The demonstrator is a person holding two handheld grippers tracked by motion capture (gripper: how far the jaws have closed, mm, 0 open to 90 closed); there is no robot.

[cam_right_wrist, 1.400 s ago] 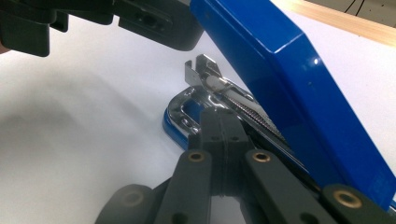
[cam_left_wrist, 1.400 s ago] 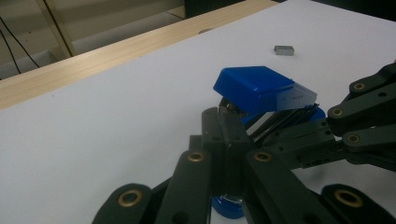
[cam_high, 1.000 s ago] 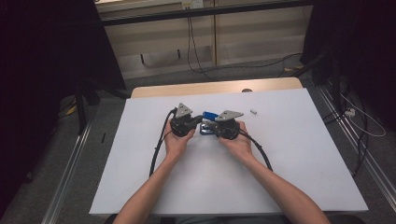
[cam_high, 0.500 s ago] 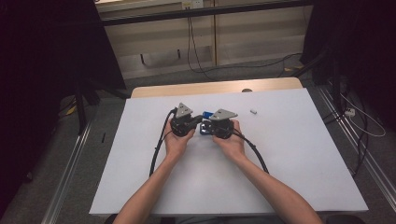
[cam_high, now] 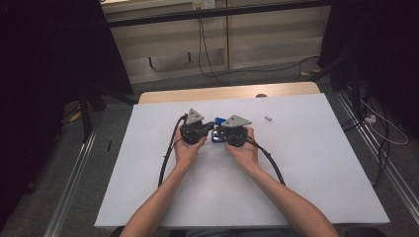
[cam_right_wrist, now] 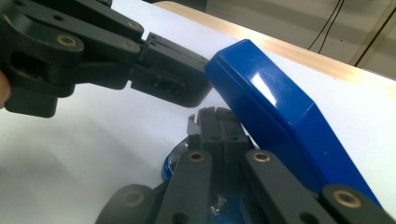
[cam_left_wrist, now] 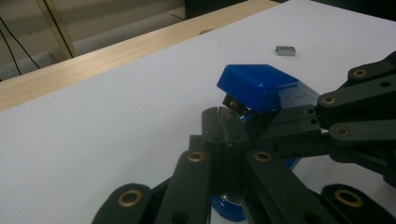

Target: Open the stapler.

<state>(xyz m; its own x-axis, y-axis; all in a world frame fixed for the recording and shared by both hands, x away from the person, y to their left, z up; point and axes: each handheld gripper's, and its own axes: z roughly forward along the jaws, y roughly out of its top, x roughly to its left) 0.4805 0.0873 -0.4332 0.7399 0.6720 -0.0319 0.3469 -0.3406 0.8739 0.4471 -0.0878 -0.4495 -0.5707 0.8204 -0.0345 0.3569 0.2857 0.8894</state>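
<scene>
The blue stapler (cam_high: 219, 129) lies near the middle of the white table (cam_high: 306, 168), a little toward the far edge, directly between my two tongs. Its glossy blue top cover (cam_right_wrist: 275, 116) is lifted up at an angle, and under the cover I see the metal part of its mouth (cam_left_wrist: 233, 103).

My left tongs (cam_high: 210, 126) are closed, the two black jaws pressed flat together, and their tip meets the stapler under the raised cover. In the left gripper view the blue base shows low down behind my closed jaws. I cannot tell if something thin is caught between them.

My right tongs (cam_high: 220, 134) are also closed, jaws together, and they point into the stapler from the other side, under the tilted cover. In the right gripper view the tip of the left tongs (cam_right_wrist: 170, 79) comes from the upper left and touches the front end of the blue cover.

My left hand (cam_high: 188, 148) and my right hand (cam_high: 244, 150) each hold one tool from behind, with the grey three-cornered plates on top. Both forearms come from the near edge of the table and run toward each other, so the hands are just beside one another. The black cables curve back along my arms.

A small grey block (cam_high: 268, 118) lies on the table to the right of the stapler, apart from it.
</scene>
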